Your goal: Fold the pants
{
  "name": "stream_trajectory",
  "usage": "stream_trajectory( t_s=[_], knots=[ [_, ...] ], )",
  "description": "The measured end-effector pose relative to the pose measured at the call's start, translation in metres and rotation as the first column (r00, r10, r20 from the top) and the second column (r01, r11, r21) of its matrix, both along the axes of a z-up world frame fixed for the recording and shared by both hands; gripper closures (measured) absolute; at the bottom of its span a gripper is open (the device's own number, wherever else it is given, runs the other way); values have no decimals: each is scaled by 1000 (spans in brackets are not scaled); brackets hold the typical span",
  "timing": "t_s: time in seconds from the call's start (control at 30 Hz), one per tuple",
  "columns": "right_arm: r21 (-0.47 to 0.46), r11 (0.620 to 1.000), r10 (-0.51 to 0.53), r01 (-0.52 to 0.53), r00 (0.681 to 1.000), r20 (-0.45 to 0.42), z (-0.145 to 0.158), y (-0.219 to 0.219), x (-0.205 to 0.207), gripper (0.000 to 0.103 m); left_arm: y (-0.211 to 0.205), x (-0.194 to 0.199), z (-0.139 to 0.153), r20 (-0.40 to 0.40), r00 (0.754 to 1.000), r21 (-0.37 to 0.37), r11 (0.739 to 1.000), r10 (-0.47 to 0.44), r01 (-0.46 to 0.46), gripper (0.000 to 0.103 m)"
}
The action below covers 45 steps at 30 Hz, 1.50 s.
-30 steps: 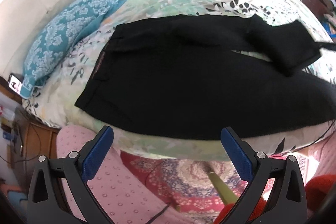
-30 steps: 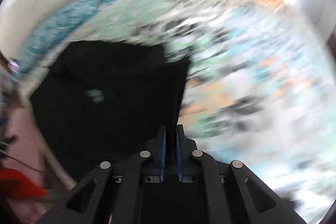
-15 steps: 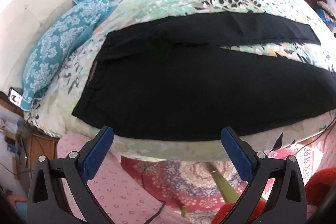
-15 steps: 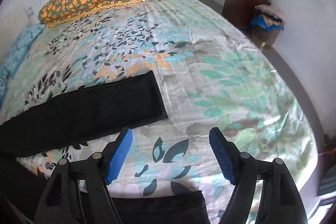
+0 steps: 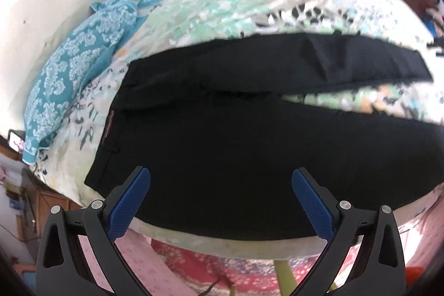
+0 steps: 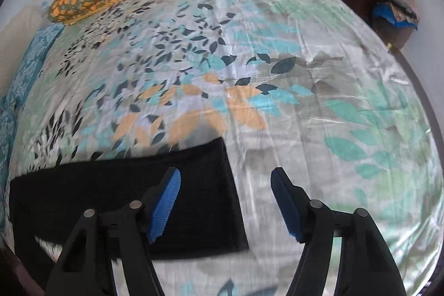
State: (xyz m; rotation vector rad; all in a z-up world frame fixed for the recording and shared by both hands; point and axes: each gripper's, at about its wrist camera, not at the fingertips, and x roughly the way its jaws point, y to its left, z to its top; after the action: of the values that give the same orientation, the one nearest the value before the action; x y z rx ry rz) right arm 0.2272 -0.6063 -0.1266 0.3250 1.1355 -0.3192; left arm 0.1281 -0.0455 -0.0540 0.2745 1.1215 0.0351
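Our right gripper (image 6: 225, 201), empty with jaws closing, hangs over the far leg's hem; our left gripper (image 5: 220, 201) gapes empty near the waist. Pants (image 5: 249, 157) stretch lengthwise along the bed's (image 6: 305, 74) near edge.

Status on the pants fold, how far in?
Early. Done: black pants lie spread flat on the floral bedsheet, legs apart. In hand: nothing; left gripper is open over the seat, right gripper is closing on nothing at the far leg's hem. Left: every fold.
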Motion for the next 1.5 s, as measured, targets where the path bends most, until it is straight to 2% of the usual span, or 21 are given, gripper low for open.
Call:
stream_trajectory(
  t_s=[0.07,0.13,0.2,0.23,0.27,0.3,0.37,0.43,0.47,0.53,0.6,0.7,0.83,0.9,0.97,1.03,1.13,1.23,1.33,1.43,1.5],
  knots=[
    [45,999,-20,20,1000,-9,-17,-12,17,43,-5,3,-9,-30,1000,32,999,0,1,1],
    [108,994,-19,23,999,-35,-35,-18,30,43,-8,6,-18,-59,998,47,999,3,0,1],
    [114,993,-5,15,996,-84,-50,-20,40,43,-11,10,-24,-77,997,50,999,2,2,1],
    [133,991,16,-5,996,-85,-55,-19,45,53,-13,14,-28,-85,996,54,999,0,5,1],
    [147,989,42,-28,995,-93,-57,-14,49,86,-15,16,-30,-91,996,57,998,-3,8,1],
    [118,991,69,-56,992,-110,-55,-7,54,88,-17,18,-33,-97,995,61,998,-4,10,1],
    [-13,982,186,-190,971,-151,-38,20,70,90,-22,22,-39,-111,994,64,998,-8,15,1],
    [-205,927,287,-314,946,-149,-5,47,89,90,-27,25,-42,-112,994,58,998,-14,20,1],
    [-304,887,329,-347,938,-112,19,58,99,90,-30,27,-43,-108,994,55,998,-16,22,1],
    [-415,844,348,-339,936,-57,46,61,117,90,-37,32,-43,-100,995,43,999,-19,23,1],
    [-446,840,326,-309,945,-39,49,56,135,90,-44,38,-41,-93,996,23,1000,-19,21,1],
    [-478,823,297,-305,950,-95,16,54,151,90,-52,43,-38,-84,996,11,999,-30,31,1],
    [-407,873,231,-267,963,-136,-37,41,147,89,-47,51,-45,-97,995,25,999,-27,29,1],
    [-331,919,183,-215,975,-125,-52,29,138,77,-34,66,-52,-117,993,26,1000,0,4,1],
    [-285,946,143,-154,988,-59,-44,14,123,42,-18,89,-49,-78,997,20,999,31,-29,1],
    [-244,965,98,-99,995,-14,-32,-3,105,39,-1,120,-42,2,999,21,999,47,-47,1],
    [-89,996,-3,4,1000,8,-23,-38,70,39,30,194,-49,78,994,35,996,82,-85,1],
    [88,987,-138,138,990,3,-25,-64,24,39,53,261,-81,44,992,81,989,121,-124,1],
    [287,937,-213,199,977,17,-39,-73,-16,39,72,310,-129,-14,985,238,957,174,-166,0],
    [403,897,-216,181,976,42,-50,-64,-21,40,88,324,-136,59,975,205,954,213,-221,0],
    [409,899,-194,154,979,58,-53,-53,-9,41,93,324,-136,70,970,217,946,232,-241,0]
  ],
)
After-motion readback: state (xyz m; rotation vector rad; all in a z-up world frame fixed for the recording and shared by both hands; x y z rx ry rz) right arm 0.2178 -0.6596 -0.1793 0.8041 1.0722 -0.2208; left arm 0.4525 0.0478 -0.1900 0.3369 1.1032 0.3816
